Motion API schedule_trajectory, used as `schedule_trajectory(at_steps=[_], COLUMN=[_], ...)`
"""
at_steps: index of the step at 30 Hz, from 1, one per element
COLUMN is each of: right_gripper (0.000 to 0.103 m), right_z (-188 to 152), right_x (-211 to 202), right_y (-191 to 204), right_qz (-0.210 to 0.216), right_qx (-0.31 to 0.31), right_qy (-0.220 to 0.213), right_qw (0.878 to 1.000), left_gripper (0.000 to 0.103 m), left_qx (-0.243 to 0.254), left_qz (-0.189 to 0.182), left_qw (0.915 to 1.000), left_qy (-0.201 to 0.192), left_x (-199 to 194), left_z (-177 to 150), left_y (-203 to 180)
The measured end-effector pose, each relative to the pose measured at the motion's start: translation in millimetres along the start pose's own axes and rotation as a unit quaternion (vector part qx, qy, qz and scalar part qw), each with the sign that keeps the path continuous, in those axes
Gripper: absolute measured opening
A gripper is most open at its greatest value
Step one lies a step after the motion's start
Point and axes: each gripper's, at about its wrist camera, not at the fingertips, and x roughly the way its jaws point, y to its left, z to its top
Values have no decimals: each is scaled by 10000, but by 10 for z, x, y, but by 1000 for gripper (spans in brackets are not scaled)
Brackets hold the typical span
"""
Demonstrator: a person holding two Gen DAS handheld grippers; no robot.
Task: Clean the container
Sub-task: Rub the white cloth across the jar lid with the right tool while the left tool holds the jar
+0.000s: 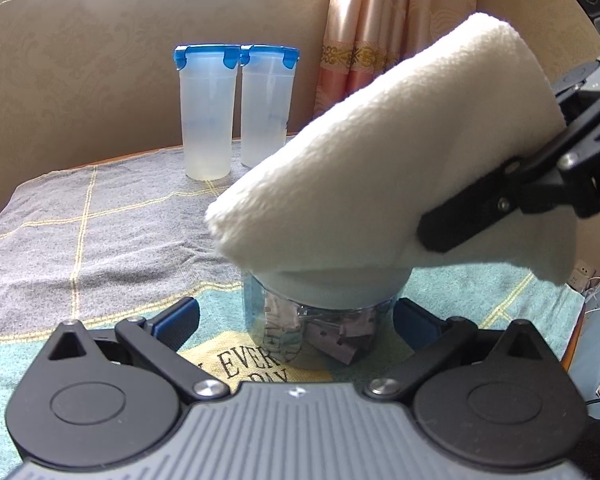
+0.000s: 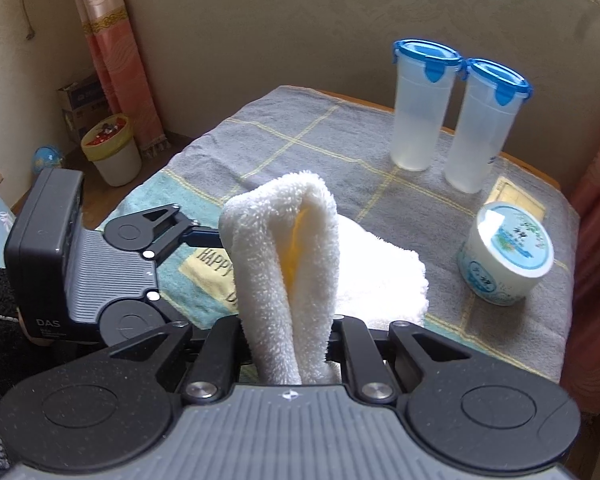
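A clear round container (image 1: 320,332), with dark folded pieces seen inside, is clamped between the blue pads of the left gripper (image 1: 296,320) near the front edge of the table. Its mouth is covered by a fluffy white towel (image 1: 380,168), folded thick, which is pinched tight in the clenched right gripper (image 2: 288,344). A grey and teal checked cloth (image 1: 100,232) is spread over the table. Two tall frosted tumblers (image 2: 420,108) with blue clip lids are stood side by side, touching, at the far edge. A squat white tub (image 2: 504,260) with a printed lid is tilted near the right edge.
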Motion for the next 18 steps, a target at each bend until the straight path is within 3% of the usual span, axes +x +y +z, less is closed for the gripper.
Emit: schedule_trajectory(at_steps=[18], right_gripper=[15], right_z=[385], right_x=[287], right_y=[-32], right_qz=[-212], right_qx=[-136], right_qy=[-192], right_qw=[9995], left_gripper=[103], left_qx=[-37], left_qz=[-102], left_qw=[9999], left_qy=[-6], left_x=[19], left_z=[-24], left_y=[49])
